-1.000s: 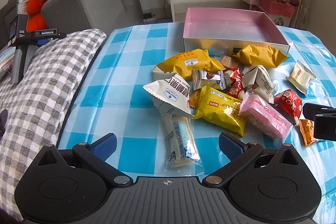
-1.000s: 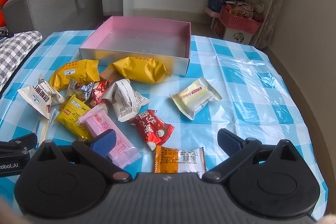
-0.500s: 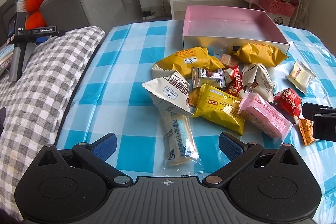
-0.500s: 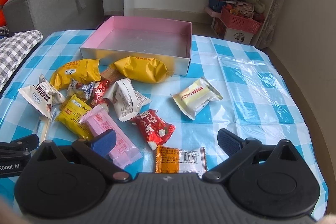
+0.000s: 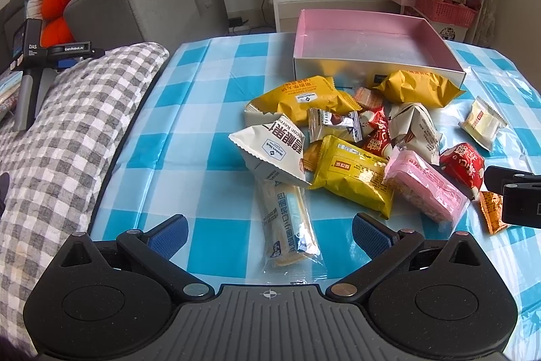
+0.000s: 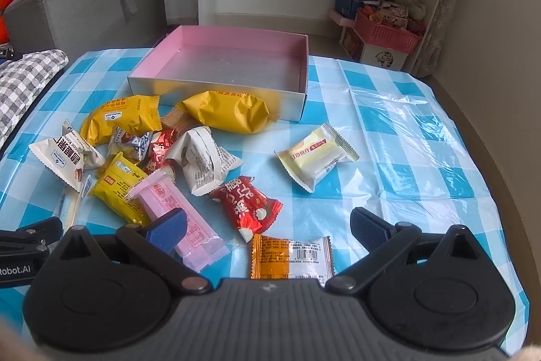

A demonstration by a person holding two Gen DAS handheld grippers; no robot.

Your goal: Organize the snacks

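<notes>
Both grippers hovered low over the near edge of the checked tablecloth [image 6: 399, 137], each with fingers spread wide and holding nothing. The left gripper [image 5: 268, 230] sat above a long clear-wrapped bar [image 5: 289, 222], which lay between its fingers without touching them. The right gripper [image 6: 268, 227] was over an orange packet [image 6: 290, 256], with a pink wafer pack [image 6: 182, 219] under its left finger. The snacks lay loose in a heap on the cloth, none in the box: red packet [image 6: 245, 203], yellow packet [image 6: 116, 188], white triangle bag [image 5: 270, 151], pale cake pack [image 6: 316, 156] apart to the right. The pink-lined box [image 6: 236, 66] stood open behind the heap, a big yellow bag [image 6: 226, 110] just against its front wall. A grey checked cushion [image 5: 67, 131] lay beside the table on the left.
</notes>
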